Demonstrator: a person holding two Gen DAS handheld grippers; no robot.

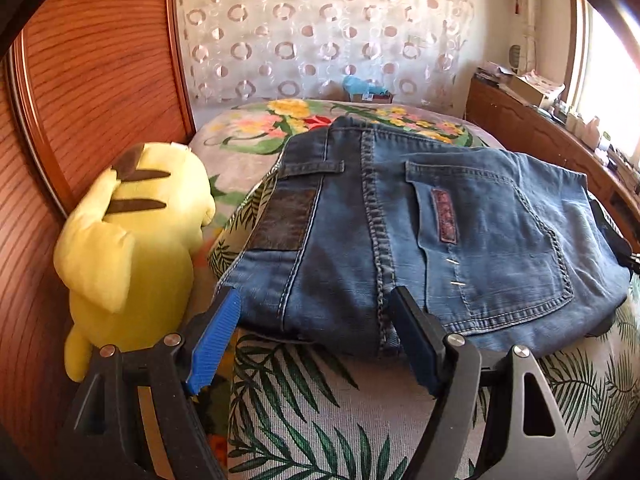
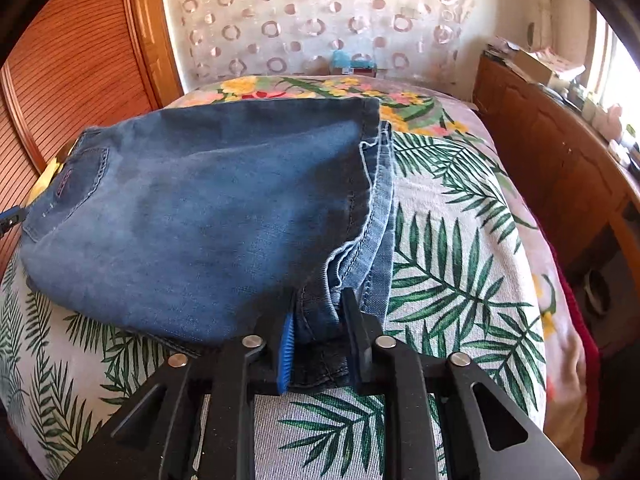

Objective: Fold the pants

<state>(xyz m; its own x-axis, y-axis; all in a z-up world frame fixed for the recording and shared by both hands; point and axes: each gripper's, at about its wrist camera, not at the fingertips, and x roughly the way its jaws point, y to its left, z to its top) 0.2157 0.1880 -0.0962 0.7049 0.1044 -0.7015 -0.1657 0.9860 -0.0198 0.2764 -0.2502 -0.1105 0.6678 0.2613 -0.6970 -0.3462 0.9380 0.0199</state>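
Observation:
Blue jeans (image 1: pixel 400 216) lie folded on the bed, back pockets and waistband up in the left wrist view. My left gripper (image 1: pixel 316 300) stands open at the near edge of the waist end. Its blue-padded fingers (image 1: pixel 216 336) straddle the denim without pressing on it. In the right wrist view the jeans (image 2: pixel 208 208) stretch away to the left, with the layered leg hems at the right. My right gripper (image 2: pixel 320 312) is shut on a bunched fold of denim at the near hem corner.
A leaf-print cover (image 2: pixel 460 248) over a floral blanket (image 1: pixel 256 128) spreads across the bed. A yellow plush toy (image 1: pixel 132 232) sits left of the jeans against a wooden sliding door (image 1: pixel 88 80). A cluttered wooden dresser (image 2: pixel 560 152) runs along the right side.

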